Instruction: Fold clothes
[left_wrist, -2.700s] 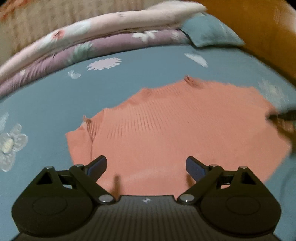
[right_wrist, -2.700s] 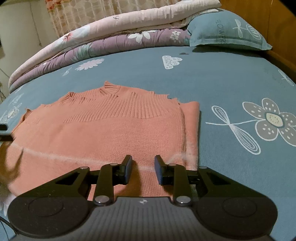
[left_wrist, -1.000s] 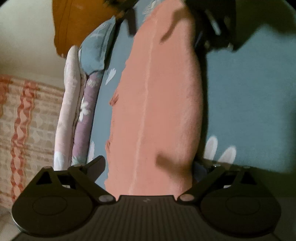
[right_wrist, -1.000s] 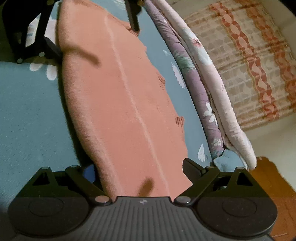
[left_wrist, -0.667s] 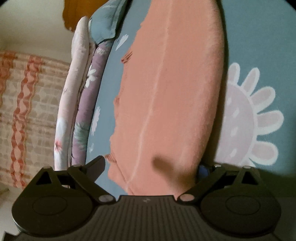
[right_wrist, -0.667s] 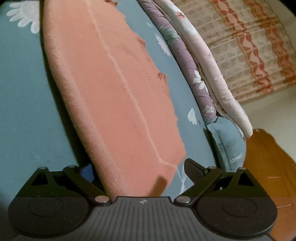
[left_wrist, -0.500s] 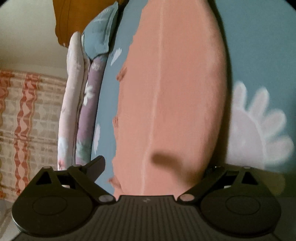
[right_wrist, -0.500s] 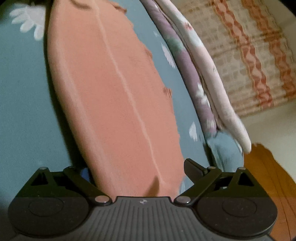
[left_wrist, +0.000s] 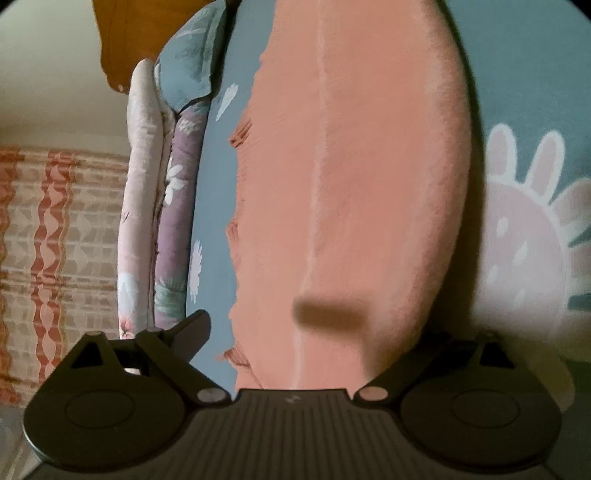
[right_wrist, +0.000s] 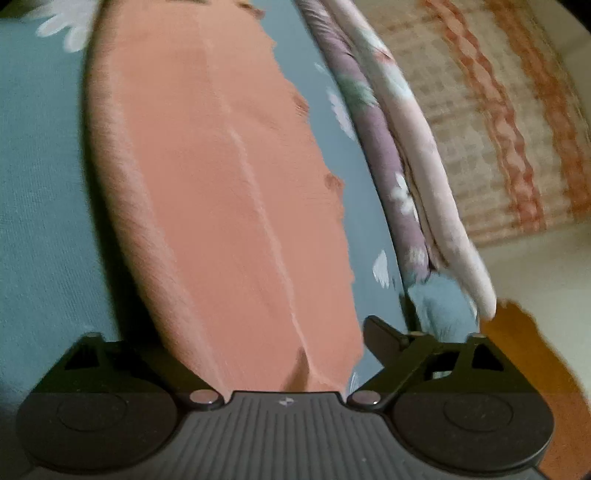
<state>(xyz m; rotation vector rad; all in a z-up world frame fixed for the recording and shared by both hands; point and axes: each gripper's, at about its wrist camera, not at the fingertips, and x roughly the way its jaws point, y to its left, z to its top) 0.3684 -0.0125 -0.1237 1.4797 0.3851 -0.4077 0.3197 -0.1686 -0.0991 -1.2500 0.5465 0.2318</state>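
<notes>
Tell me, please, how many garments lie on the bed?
1: the salmon sweater, lying on the teal bedsheet near the rolled quilts; others may lie out of view.

sweater (left_wrist: 369, 184) – salmon pink | bedsheet (right_wrist: 37, 184) – teal, white flowers | curtain (left_wrist: 55, 240) – beige, red wavy stripes

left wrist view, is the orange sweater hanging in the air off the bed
No, the orange sweater lies flat on the blue bedsheet, stretching away between the gripper's fingers.
</notes>
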